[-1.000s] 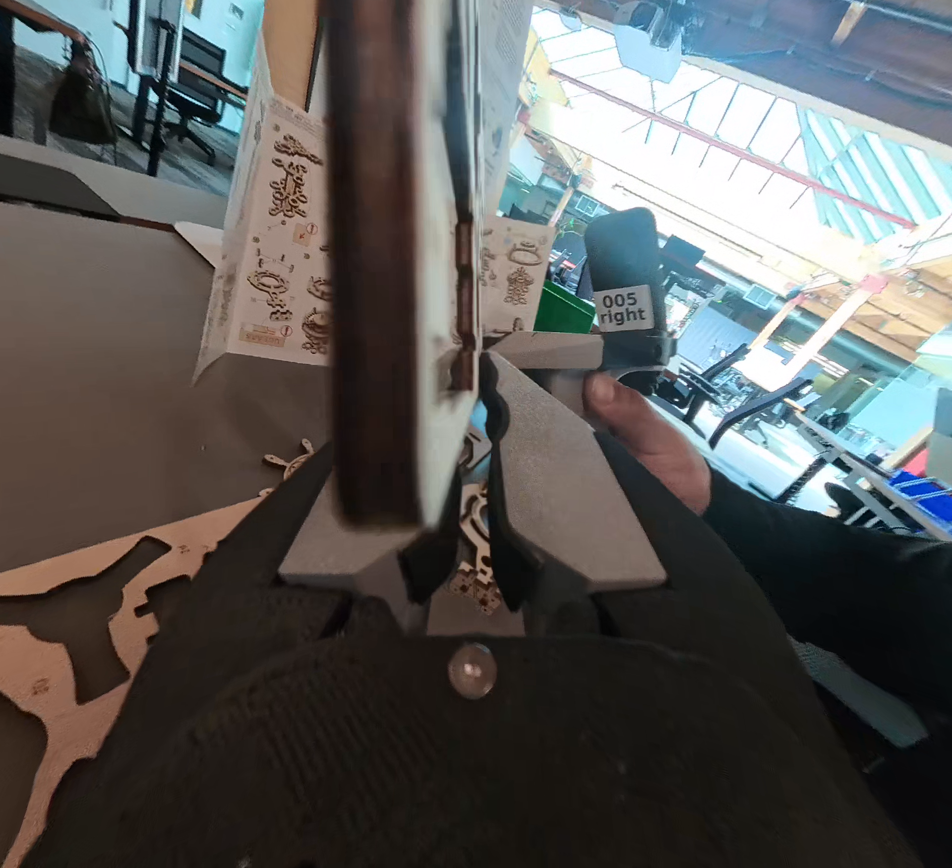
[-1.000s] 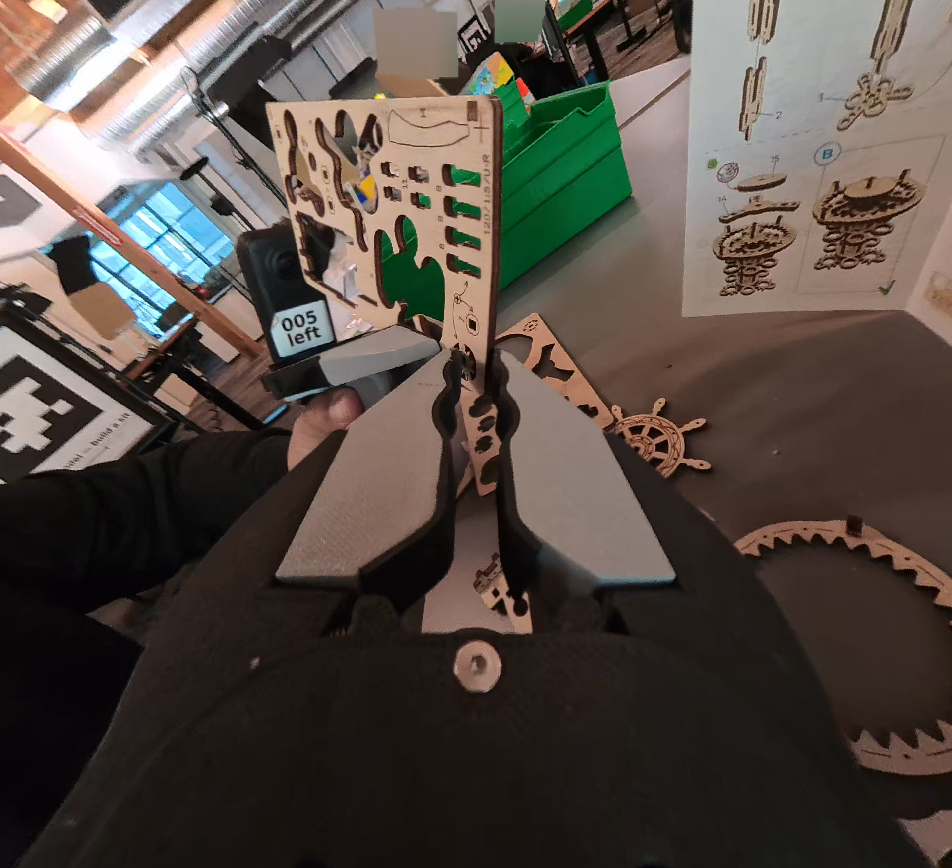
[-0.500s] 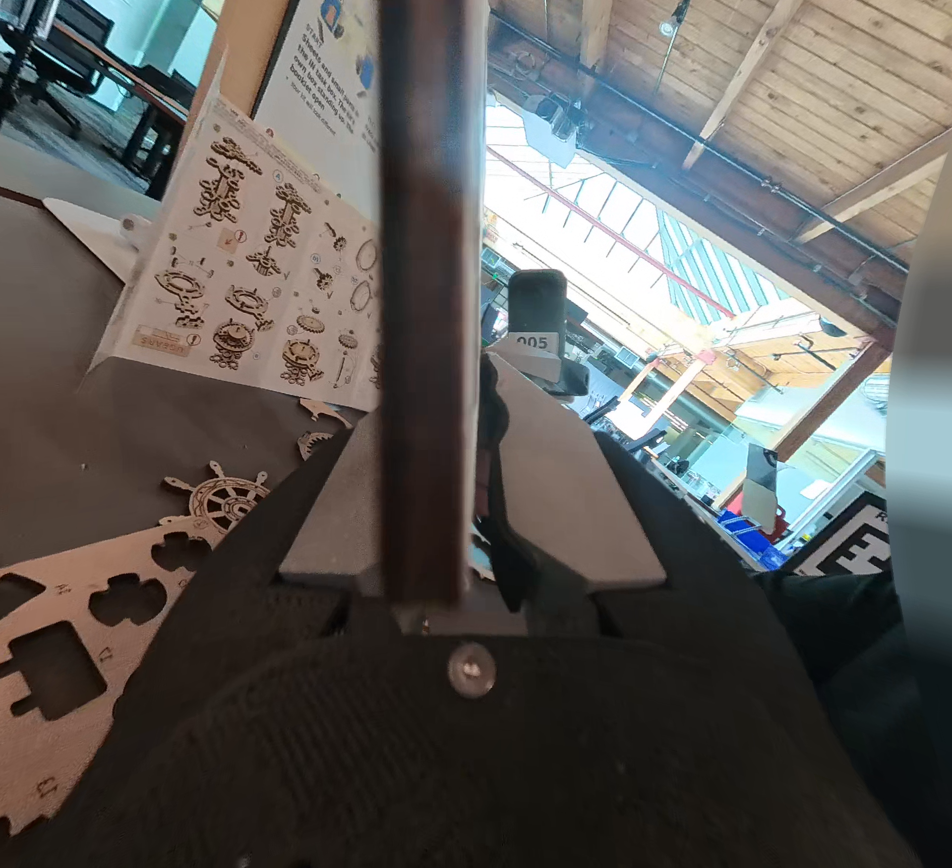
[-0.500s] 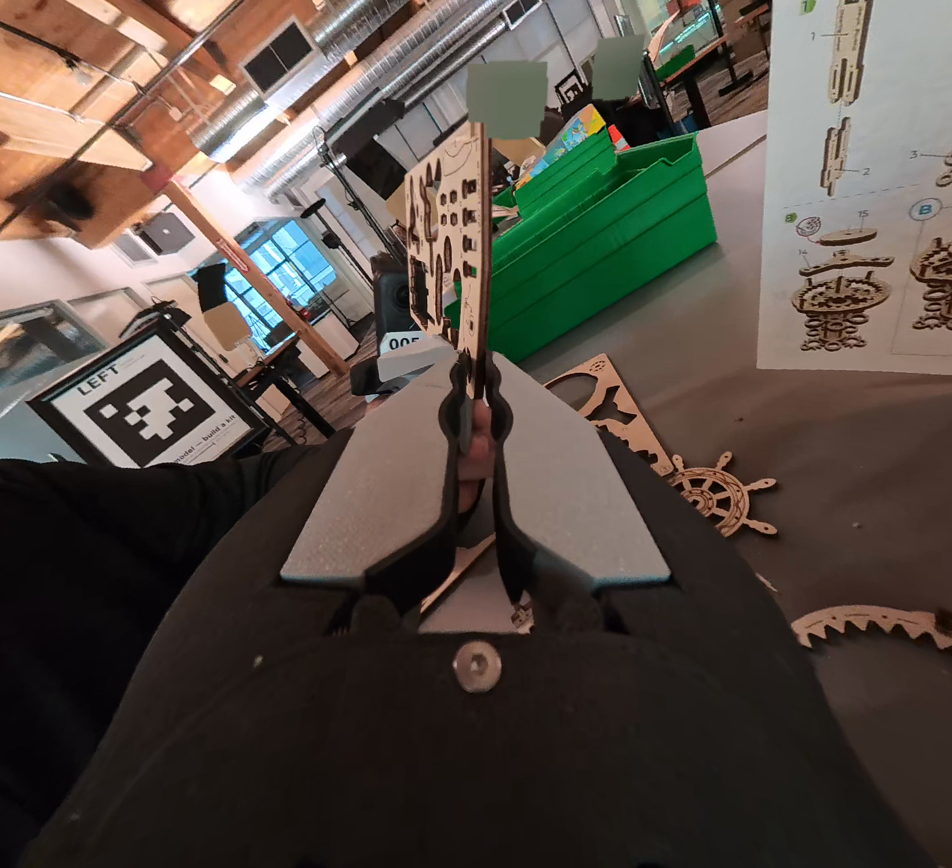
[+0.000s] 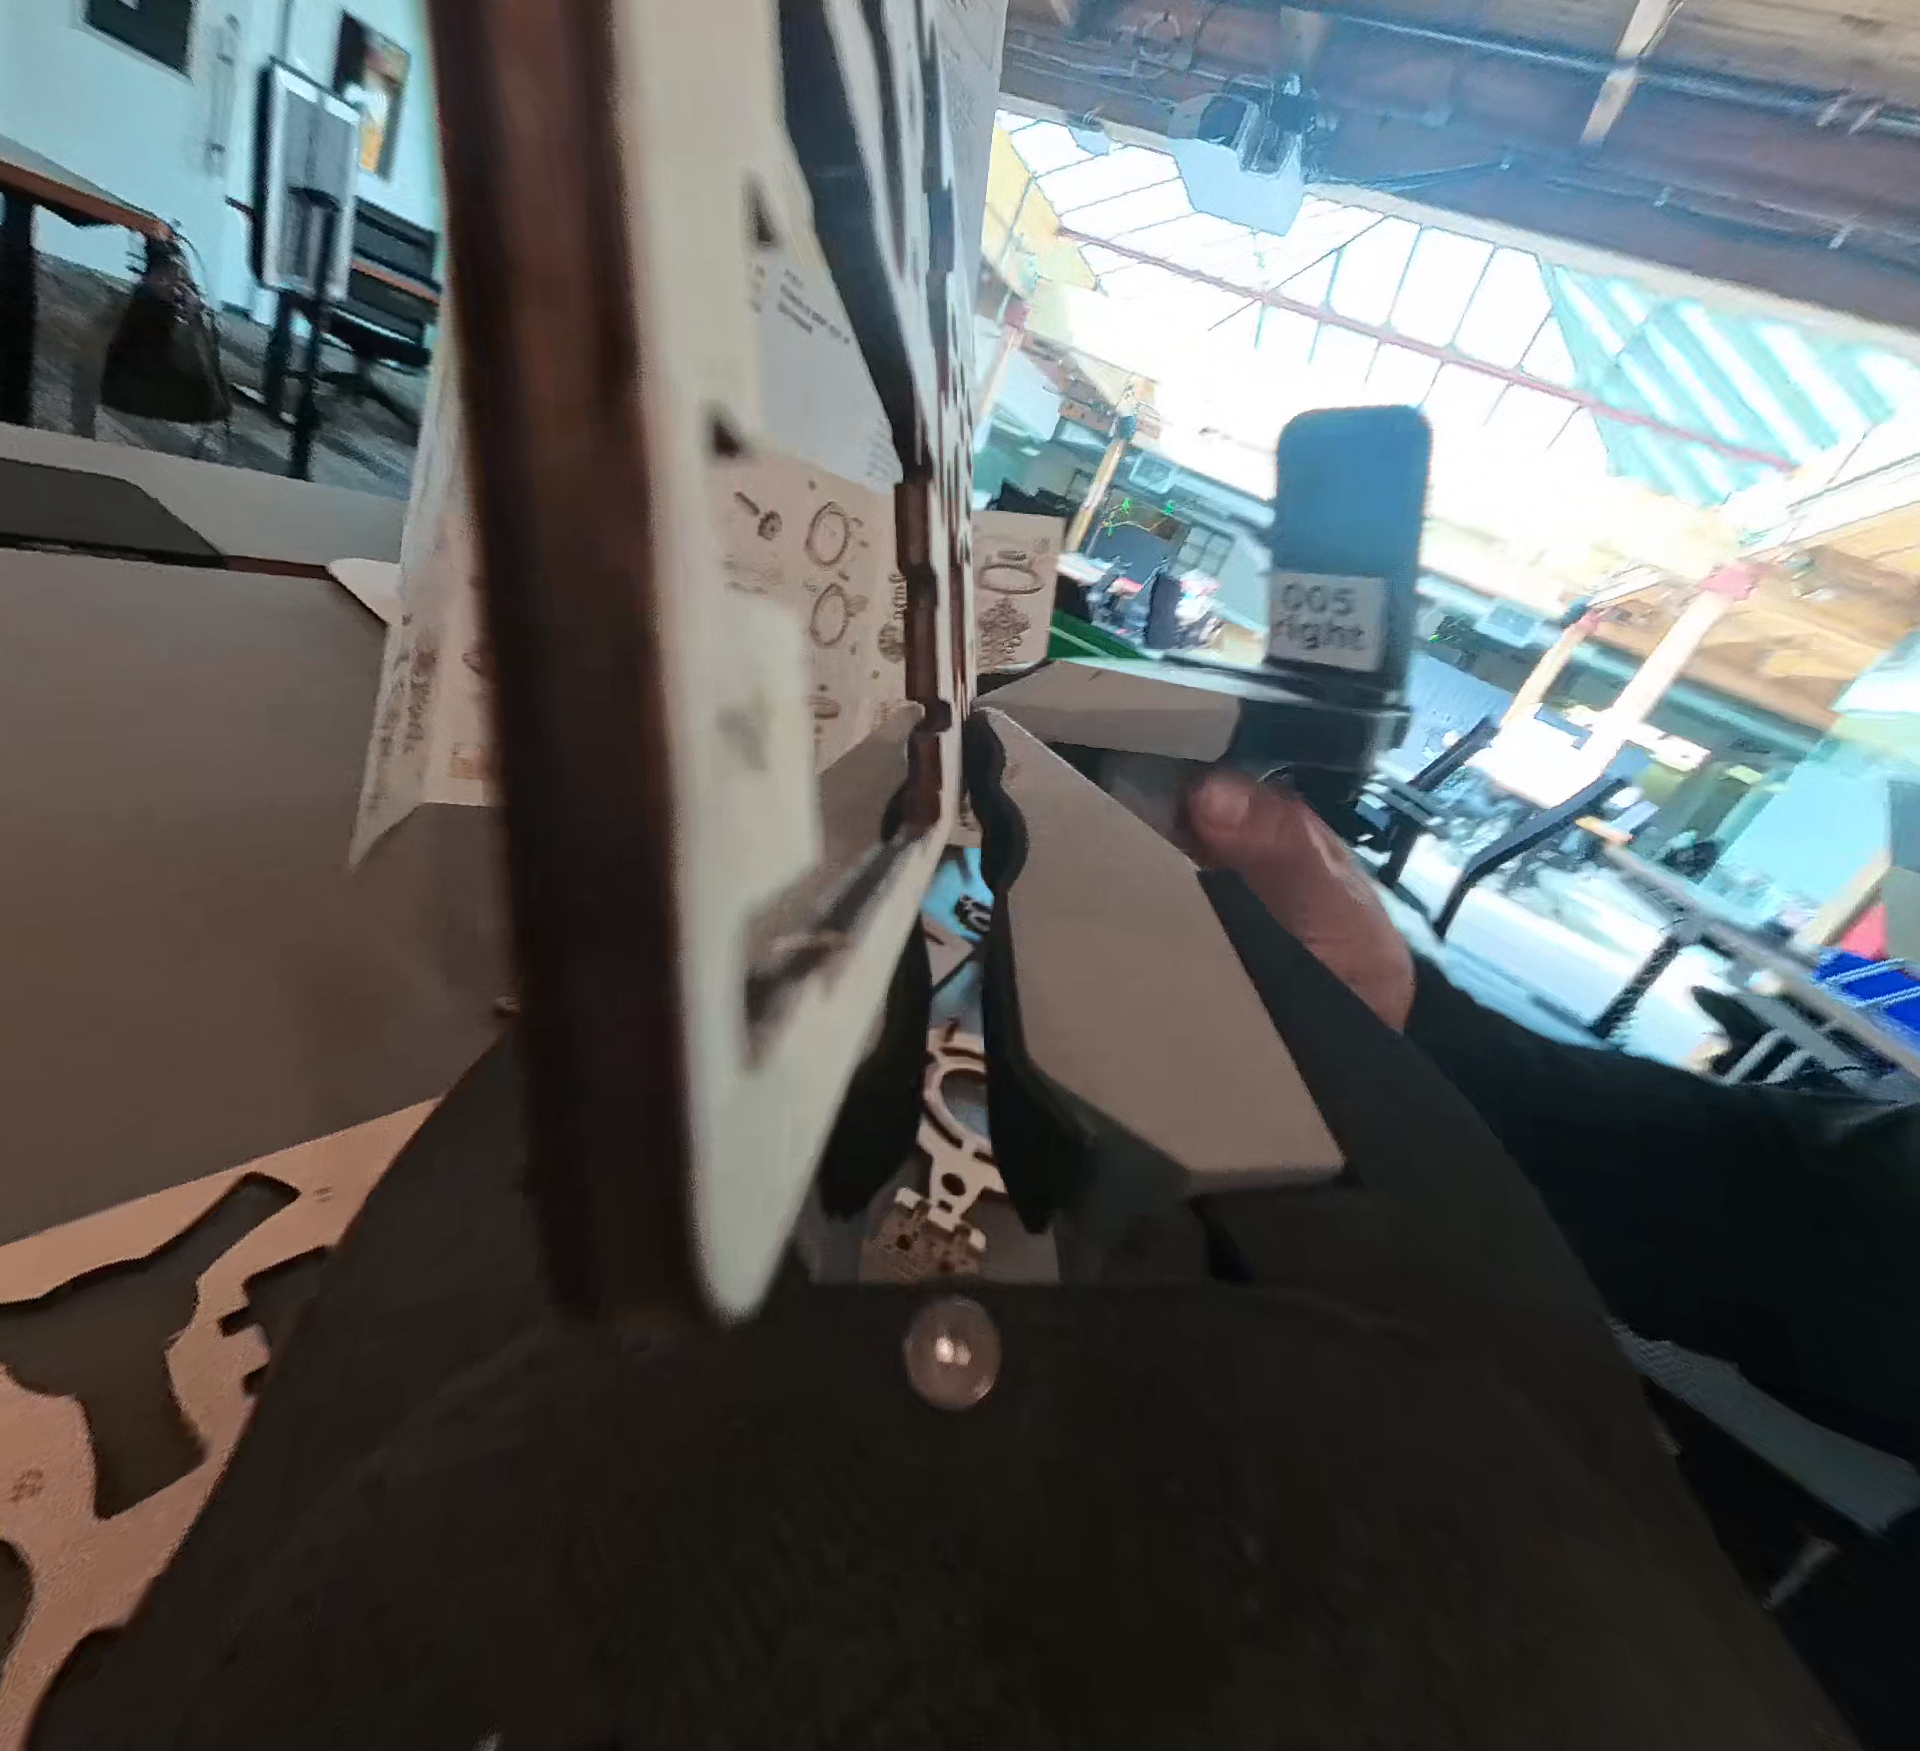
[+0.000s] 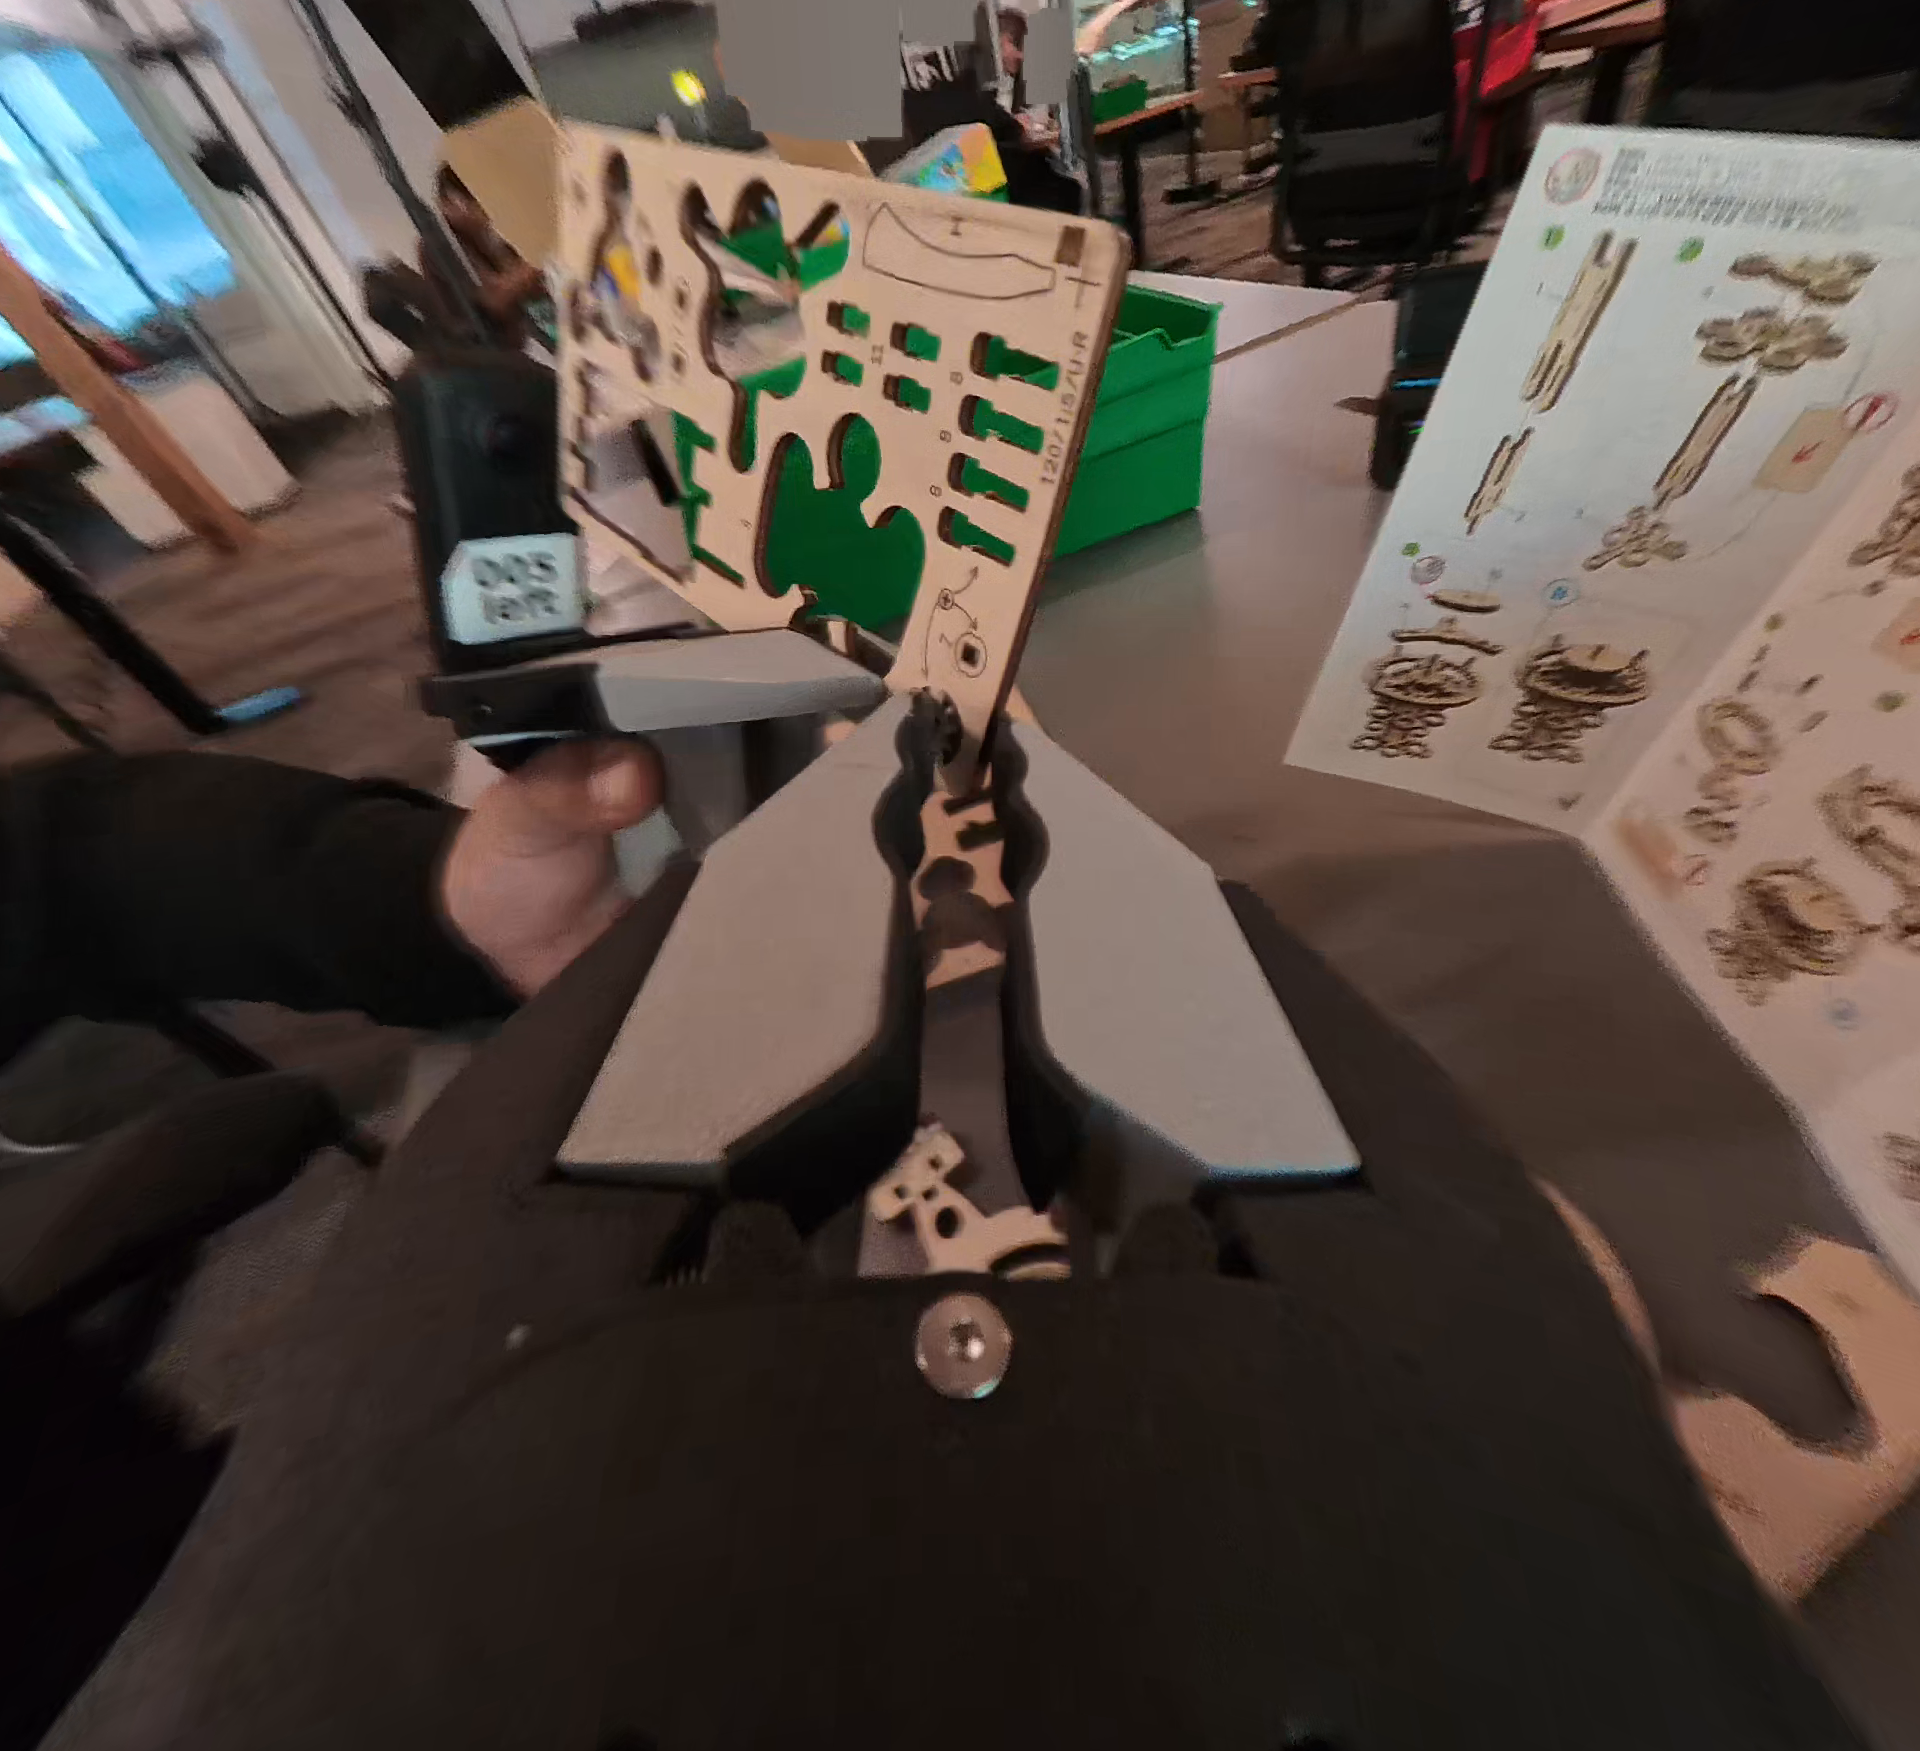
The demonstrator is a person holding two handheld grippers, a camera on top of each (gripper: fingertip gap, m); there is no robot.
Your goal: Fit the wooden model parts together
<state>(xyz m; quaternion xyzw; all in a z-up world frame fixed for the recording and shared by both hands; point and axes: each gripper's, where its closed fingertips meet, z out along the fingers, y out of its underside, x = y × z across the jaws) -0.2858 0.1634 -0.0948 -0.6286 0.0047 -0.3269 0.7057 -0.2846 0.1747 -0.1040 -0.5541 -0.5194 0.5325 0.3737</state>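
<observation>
A thin wooden sheet (image 6: 831,413) with many cut-out holes stands upright between both grippers, above the grey table (image 6: 1195,579). My right gripper (image 6: 951,745) is shut on its lower right corner. My left gripper (image 5: 951,735) is shut on the same sheet; in the left wrist view the sheet (image 5: 707,558) is close and nearly edge-on, showing its dark burnt edge. In the right wrist view the left gripper's grey finger (image 6: 727,688) reaches the sheet from the left, held by a hand (image 6: 540,849). A small pale wooden piece (image 6: 956,1202) lies deep between the right fingers.
A folded instruction sheet (image 6: 1558,475) stands on the table to the right. Green bins (image 6: 1132,413) sit behind the wooden sheet. A used wooden sheet with cut-outs (image 5: 135,1338) lies flat at the left, and another (image 6: 1766,1452) at the lower right. Office chairs and desks stand beyond.
The wooden sheet has turned from edge-on to showing its face in the right wrist view. Both grippers have tilted back down towards the table and stay shut on it.
</observation>
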